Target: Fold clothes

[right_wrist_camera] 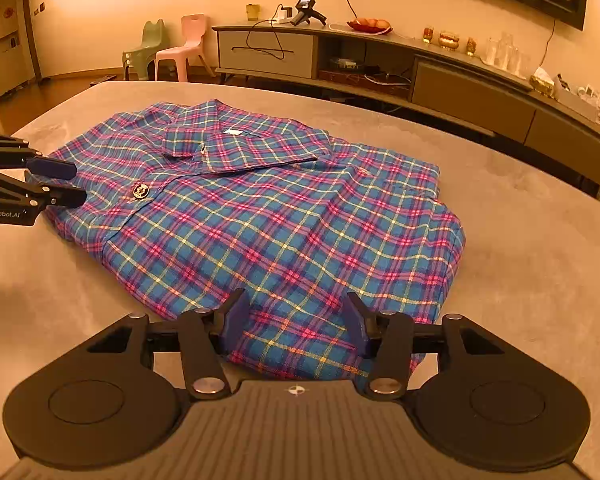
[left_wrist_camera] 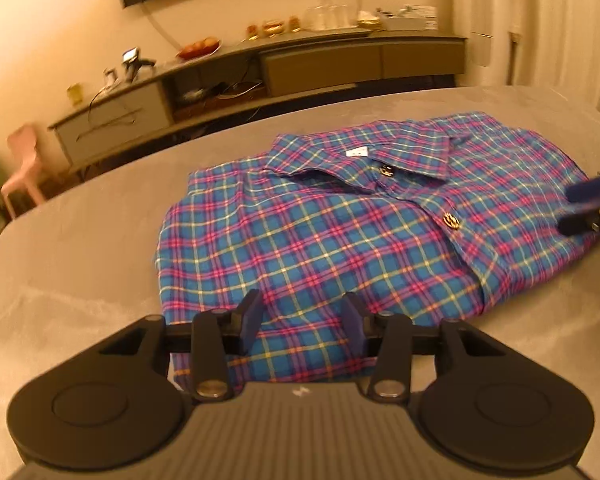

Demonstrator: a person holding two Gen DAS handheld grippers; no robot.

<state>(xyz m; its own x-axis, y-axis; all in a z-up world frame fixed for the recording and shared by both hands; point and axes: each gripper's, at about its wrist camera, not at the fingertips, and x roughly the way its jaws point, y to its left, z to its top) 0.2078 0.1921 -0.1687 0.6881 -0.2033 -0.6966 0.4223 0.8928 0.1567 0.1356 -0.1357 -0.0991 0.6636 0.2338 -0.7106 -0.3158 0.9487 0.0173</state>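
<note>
A blue, pink and yellow plaid shirt point(left_wrist_camera: 340, 224) lies folded into a compact rectangle on the grey table point(left_wrist_camera: 80, 248), collar up and gold buttons showing. It also shows in the right wrist view point(right_wrist_camera: 268, 220). My left gripper point(left_wrist_camera: 302, 304) is open, its blue fingers just above the shirt's near edge. My right gripper point(right_wrist_camera: 294, 306) is open over the opposite near edge. Each gripper appears in the other's view, the right one point(left_wrist_camera: 580, 208) at the right side and the left one point(right_wrist_camera: 66, 184) at the left side, both open and empty.
A long low sideboard point(right_wrist_camera: 420, 64) with a fruit plate, glasses, cables and a spare gripper runs along the wall behind the table. Two small plastic chairs point(right_wrist_camera: 168, 48) stand at the far left. The table's rounded far edge point(right_wrist_camera: 260, 88) lies just beyond the shirt.
</note>
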